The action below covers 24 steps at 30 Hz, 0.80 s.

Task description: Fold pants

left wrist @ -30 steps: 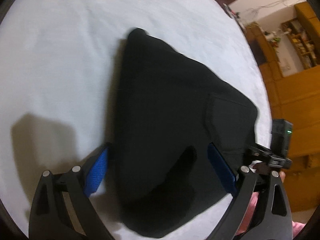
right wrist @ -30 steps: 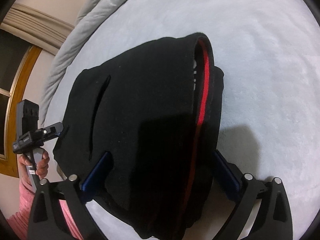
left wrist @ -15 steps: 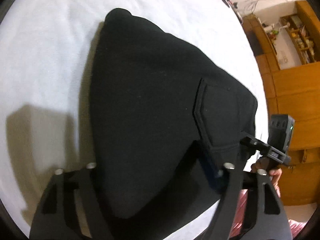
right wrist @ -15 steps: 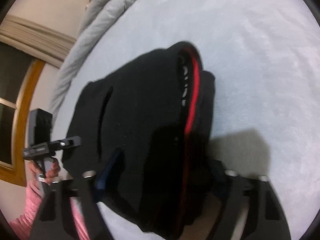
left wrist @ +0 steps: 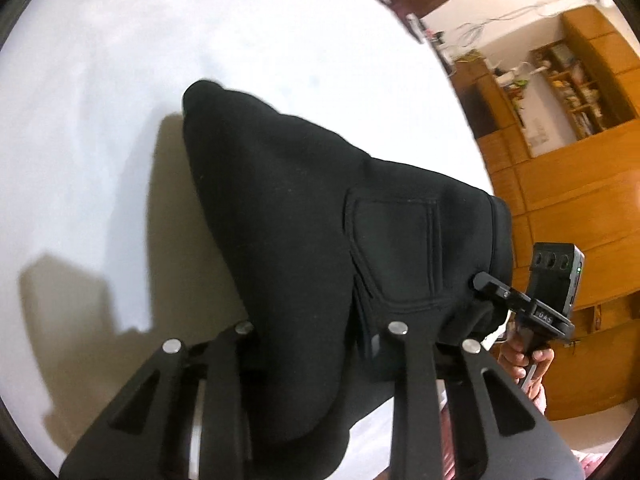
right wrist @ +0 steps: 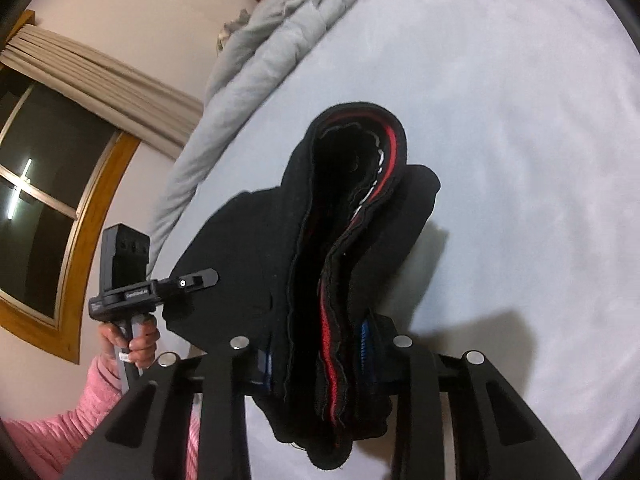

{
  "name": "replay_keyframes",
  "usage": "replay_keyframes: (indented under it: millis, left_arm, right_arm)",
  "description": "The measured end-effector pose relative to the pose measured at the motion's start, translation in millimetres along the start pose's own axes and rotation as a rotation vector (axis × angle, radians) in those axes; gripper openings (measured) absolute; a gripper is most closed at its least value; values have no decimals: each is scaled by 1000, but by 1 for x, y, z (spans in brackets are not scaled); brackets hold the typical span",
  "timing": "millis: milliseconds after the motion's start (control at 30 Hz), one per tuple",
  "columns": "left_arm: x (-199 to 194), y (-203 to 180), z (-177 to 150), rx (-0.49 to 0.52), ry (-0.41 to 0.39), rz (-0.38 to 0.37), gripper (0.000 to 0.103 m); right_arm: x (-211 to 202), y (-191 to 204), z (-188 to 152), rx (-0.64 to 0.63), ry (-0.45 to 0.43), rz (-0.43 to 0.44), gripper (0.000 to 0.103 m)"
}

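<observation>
**Folded black pants lifted off a bed by 2 tongs**

A bundle of black pants [left wrist: 304, 248] hangs between 2 hand-held tongs, raised clear of a white bed [left wrist: 100, 120] with its shadow falling on the sheet below. The left tongs [left wrist: 316, 344] are closed tight on one edge of the bundle — thick cloth fills the gap between the fingers and hides the pads. A stitched patch pocket [left wrist: 396, 252] faces up near that grip. The right tongs [right wrist: 320, 356] are likewise clamped on the opposite edge, where the stacked layers show end-on: black fleece with a red stripe [right wrist: 384, 176] running through them, and a sliver of blue pad visible against the cloth on each side.

To do this step well, judging from the sag in the middle, both tongs should travel level and at the same pace, so the layers do not slide apart or unroll. Keep the grips firm until the bundle lies flat on the bed, then let go of both sides together. The open, looped end seen from the right side looks the likeliest to spring loose.

Counted: 1 pair of pants, 2 tongs, 1 bed, 1 rumpled grey duvet [right wrist: 280, 36] along the bed's far edge, 1 curtained window [right wrist: 44, 184], and 1 run of wooden cabinets [left wrist: 568, 184].
</observation>
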<state>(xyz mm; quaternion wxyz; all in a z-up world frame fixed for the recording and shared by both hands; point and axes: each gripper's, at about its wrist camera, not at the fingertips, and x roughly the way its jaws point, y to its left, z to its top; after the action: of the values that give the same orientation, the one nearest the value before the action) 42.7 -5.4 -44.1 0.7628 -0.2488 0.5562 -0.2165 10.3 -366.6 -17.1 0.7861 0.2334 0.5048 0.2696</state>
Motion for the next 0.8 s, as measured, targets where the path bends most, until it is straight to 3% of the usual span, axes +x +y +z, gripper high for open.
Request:
replay_keyframes:
  millis: [133,267,433,567,800]
  left_arm:
    - [19,-33,35,40,-58,-27,26]
    - [46,-45,66,54,-79,-18,27]
    - [99,-30,77,73,-4,99,31]
    - [113,-10,74,41,8,62,46]
    - [115,-4,67,58,-13,41,48]
  right_arm:
    - [-21,-15,43,-5,-64,-42,32]
    - [-14,-48,72,50,-65,-59,32]
    - [33,-100,72,111,2,-141,38]
    - [33,-132,60,185,-21,-34,47]
    - [32,-145,50,155,-23,20,50]
